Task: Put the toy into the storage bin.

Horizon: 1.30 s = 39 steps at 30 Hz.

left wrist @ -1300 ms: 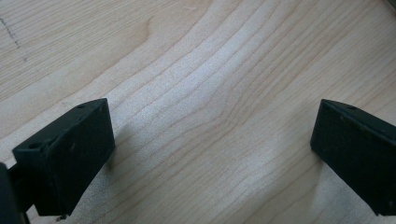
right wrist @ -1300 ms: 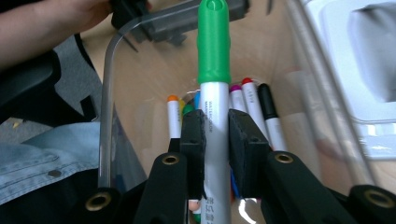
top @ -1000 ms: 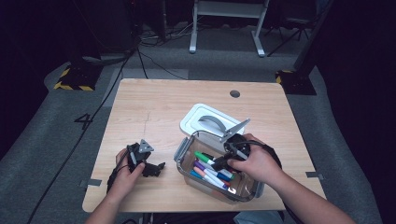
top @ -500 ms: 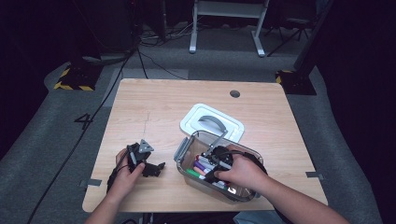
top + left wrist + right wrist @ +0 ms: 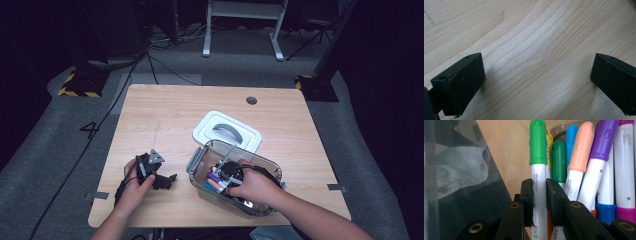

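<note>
We have the right gripper [image 5: 539, 195] clamped on the green-capped marker [image 5: 538, 167] in the clear bin [image 5: 197, 161] at five o'clock, so lifting likely follows, while our left gripper [image 5: 536, 82] rests wide open, empty.

Lab or studio recording space, dark surroundings, wooden table [image 5: 170, 112], grey carpet [image 5: 60, 150], floor cables [image 5: 155, 65], hazard-striped tape [image 5: 77, 92], metal stand legs [image 5: 242, 30].
</note>
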Motion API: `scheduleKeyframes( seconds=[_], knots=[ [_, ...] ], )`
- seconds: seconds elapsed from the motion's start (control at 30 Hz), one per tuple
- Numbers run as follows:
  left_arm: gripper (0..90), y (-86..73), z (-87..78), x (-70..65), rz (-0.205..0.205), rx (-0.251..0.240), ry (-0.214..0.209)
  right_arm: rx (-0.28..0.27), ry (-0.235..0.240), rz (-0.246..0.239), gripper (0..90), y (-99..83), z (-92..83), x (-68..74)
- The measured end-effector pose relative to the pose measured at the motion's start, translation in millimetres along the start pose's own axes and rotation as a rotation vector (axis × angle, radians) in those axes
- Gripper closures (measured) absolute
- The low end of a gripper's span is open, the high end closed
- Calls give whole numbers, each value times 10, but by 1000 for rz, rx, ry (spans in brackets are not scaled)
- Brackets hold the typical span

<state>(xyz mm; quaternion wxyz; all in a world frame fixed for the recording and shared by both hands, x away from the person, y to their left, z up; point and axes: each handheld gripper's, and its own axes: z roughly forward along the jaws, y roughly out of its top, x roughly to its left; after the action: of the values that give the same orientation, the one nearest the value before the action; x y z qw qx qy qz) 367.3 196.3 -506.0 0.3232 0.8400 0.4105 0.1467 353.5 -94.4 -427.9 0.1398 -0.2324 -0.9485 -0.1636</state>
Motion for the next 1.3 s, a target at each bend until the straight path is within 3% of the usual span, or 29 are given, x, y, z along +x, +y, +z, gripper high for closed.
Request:
scheduleKeyframes(
  seconds=[0.07,0.1,0.13,0.17,0.27,0.3,0.47,0.57,0.73,1.03,1.3],
  knots=[
    [1,0,0,0,0,0,0,6,-1,2,763,2,3,-2],
    [1,0,0,0,0,0,0,-2,-4,4,696,3,6,-13],
    [1,0,0,0,0,0,0,-2,-4,4,696,3,6,-13],
    [2,0,0,0,0,0,0,-39,-36,-5,624,-1,-19,-30],
    [1,0,0,0,-1,0,0,-81,-36,7,608,-8,-72,-38],
    [2,-1,1,-3,-5,-1,-1,-131,-49,-3,583,-12,-142,-33],
    [1,-1,1,-3,-5,-1,-1,-202,-98,-20,557,-17,-327,-27],
    [1,-1,1,-4,-5,-1,0,-272,-137,-17,536,-38,-519,-61],
    [2,-1,1,-4,-5,-1,0,-339,-172,-2,529,-82,-700,-119],
    [2,-6,-11,4,3,2,16,-487,-276,30,508,-149,-1102,-351],
    [2,-8,-14,2,-2,4,9,-535,-330,99,490,-182,-1210,-648]
  ],
)
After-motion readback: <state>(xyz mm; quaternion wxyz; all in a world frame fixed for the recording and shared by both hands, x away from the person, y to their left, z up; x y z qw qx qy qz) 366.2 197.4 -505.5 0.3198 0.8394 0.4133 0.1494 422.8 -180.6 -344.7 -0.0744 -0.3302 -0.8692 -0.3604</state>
